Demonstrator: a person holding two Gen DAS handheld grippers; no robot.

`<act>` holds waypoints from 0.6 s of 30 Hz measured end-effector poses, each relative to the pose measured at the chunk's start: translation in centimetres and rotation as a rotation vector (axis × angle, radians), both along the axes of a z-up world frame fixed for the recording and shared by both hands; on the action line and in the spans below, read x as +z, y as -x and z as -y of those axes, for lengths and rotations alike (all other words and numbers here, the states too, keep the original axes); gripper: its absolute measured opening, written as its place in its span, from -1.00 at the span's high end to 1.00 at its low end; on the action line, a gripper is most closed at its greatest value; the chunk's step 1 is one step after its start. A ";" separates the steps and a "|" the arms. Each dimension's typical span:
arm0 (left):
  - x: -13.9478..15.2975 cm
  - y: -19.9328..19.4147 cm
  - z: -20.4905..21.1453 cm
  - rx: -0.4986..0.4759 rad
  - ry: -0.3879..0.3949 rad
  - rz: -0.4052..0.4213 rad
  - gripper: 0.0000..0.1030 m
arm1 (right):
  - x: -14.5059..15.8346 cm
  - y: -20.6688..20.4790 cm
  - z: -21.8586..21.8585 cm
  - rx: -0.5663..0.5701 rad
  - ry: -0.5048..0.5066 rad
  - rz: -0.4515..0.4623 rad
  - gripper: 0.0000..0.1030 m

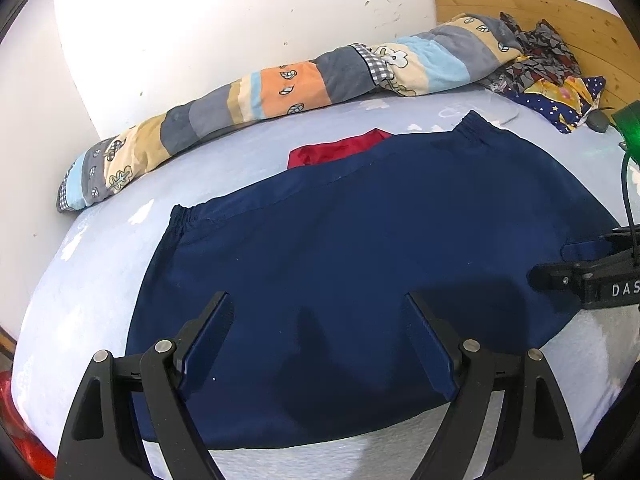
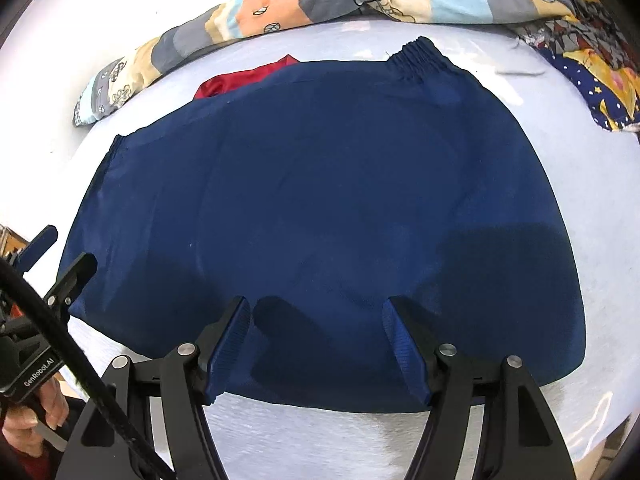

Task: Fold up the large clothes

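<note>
A large navy blue garment (image 1: 360, 220) (image 2: 300, 180) with gathered elastic corners lies spread flat on the pale blue bed sheet (image 1: 100, 260) (image 2: 580, 140). My left gripper (image 1: 317, 296) hovers open over the garment's near left part, with nothing between its blue pads. My right gripper (image 2: 315, 300) hangs open over the near edge further right, casting shadows on the cloth and pinching none of it. One of the right gripper's fingers (image 1: 556, 276) shows at the right edge of the left wrist view. A red cloth (image 1: 336, 150) (image 2: 240, 78) peeks out from behind the garment's far edge.
A rolled patchwork quilt (image 1: 280, 88) (image 2: 280, 4) lies along the white wall (image 1: 200, 20) at the bed's far side. A heap of patterned clothes (image 1: 548, 68) (image 2: 592, 60) sits by the wooden headboard (image 1: 560, 12). A person's hand (image 2: 36, 412) grips the left handle.
</note>
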State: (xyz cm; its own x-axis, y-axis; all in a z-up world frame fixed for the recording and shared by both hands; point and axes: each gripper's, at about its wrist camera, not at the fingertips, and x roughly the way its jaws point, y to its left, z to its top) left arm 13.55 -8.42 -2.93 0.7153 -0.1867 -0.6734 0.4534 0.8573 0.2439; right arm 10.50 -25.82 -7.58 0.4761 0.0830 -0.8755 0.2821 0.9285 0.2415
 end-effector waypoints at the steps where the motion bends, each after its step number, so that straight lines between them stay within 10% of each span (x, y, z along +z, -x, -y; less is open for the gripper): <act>1: 0.0 0.1 0.0 -0.001 -0.002 0.005 -0.64 | 0.1 0.1 0.1 -0.004 -0.005 0.004 -0.42; 18: -0.3 -1.0 0.0 0.005 0.007 -0.048 -0.64 | -0.1 -2.3 -1.7 0.064 0.025 -0.003 -0.45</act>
State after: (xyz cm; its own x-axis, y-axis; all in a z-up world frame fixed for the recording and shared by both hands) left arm 14.58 -8.46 -3.21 0.6832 -0.1881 -0.7055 0.4601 0.8612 0.2160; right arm 12.76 -24.16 -7.72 0.4681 0.0910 -0.8790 0.2226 0.9505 0.2169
